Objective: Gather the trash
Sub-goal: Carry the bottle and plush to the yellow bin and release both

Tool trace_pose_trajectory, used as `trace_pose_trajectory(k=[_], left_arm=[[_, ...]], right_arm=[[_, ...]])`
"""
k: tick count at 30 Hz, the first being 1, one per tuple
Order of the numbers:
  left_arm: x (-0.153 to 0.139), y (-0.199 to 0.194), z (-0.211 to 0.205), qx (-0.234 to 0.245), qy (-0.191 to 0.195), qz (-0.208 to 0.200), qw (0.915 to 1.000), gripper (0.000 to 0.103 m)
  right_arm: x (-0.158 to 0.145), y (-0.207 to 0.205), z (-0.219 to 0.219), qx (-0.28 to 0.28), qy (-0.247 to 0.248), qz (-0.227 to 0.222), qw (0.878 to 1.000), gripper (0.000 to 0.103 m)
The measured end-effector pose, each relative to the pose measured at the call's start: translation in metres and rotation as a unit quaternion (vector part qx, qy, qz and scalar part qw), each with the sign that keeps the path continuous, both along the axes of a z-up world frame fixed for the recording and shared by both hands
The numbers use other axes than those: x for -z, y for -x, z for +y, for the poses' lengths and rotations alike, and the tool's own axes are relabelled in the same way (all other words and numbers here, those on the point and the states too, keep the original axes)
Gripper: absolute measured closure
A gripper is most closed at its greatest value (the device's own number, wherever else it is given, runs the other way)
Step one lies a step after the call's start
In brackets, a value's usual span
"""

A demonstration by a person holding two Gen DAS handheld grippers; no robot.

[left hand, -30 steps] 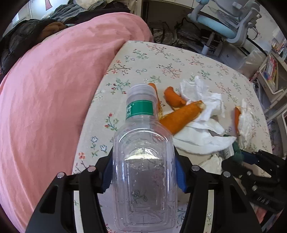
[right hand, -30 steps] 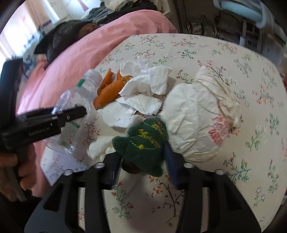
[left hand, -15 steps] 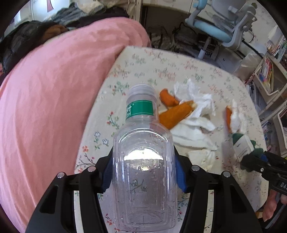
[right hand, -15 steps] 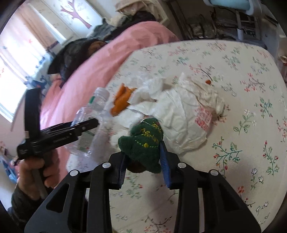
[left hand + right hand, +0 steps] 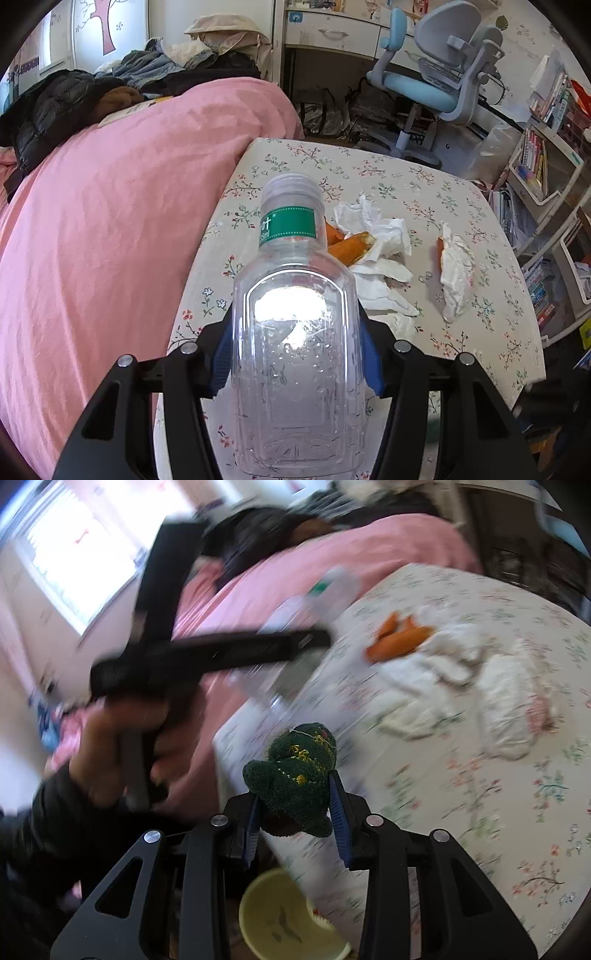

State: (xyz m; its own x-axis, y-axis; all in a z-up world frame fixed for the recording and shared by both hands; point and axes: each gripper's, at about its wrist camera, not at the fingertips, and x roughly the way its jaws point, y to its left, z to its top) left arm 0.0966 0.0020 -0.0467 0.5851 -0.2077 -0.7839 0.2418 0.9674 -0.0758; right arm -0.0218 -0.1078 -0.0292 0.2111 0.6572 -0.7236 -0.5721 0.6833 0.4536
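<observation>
1. right gripper [image 5: 295, 812] lifted off the table — jaws clamped on green plush [image 5: 295, 771], now over yellow bin [image 5: 284, 919], bottom centre.
2. left gripper [image 5: 295, 354] also raised, still pinching clear bottle [image 5: 295, 339] mid-frame.
3. tissues [image 5: 373, 229], carrot pieces [image 5: 351, 245] remain.

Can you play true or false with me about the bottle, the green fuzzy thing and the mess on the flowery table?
1. The left gripper holds a clear plastic bottle. True.
2. The bottle's label is red. False: the label is green.
3. The right gripper is shut on a green plush toy. True.
4. The carrot pieces are on the pink blanket. False: they lie on the floral tablecloth, beside crumpled tissues.
5. A pale yellow bin shows below the right gripper. True.
6. The table has no tissues on it. False: several crumpled ones lie there.
</observation>
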Motion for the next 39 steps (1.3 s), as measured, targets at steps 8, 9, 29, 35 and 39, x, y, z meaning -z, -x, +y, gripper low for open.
trace_pose_trajectory(k=[8, 9, 29, 35, 39], left_arm=[[-0.006, 0.031, 0.004, 0.007, 0.001, -0.016, 0.9998, 0.047], [-0.005, 0.033, 0.005, 0.006, 0.003, -0.014, 0.9999, 0.047], [0.032, 0.183, -0.013, 0.083, 0.007, 0.041, 0.9957, 0.047], [0.06, 0.222, -0.022, 0.127, -0.055, 0.081, 0.9871, 0.047], [0.077, 0.235, -0.034, 0.158, -0.109, 0.109, 0.9753, 0.045]], right_arm=[[0.035, 0.071, 0.052, -0.148, 0.044, 0.061, 0.986, 0.068], [0.042, 0.083, 0.058, -0.16, 0.057, 0.069, 0.983, 0.061], [-0.003, 0.081, -0.109, 0.255, -0.184, 0.0, 0.949, 0.035], [0.001, 0.079, -0.114, 0.279, -0.187, -0.003, 0.942, 0.035], [0.007, 0.079, -0.108, 0.273, -0.177, 0.003, 0.945, 0.035]])
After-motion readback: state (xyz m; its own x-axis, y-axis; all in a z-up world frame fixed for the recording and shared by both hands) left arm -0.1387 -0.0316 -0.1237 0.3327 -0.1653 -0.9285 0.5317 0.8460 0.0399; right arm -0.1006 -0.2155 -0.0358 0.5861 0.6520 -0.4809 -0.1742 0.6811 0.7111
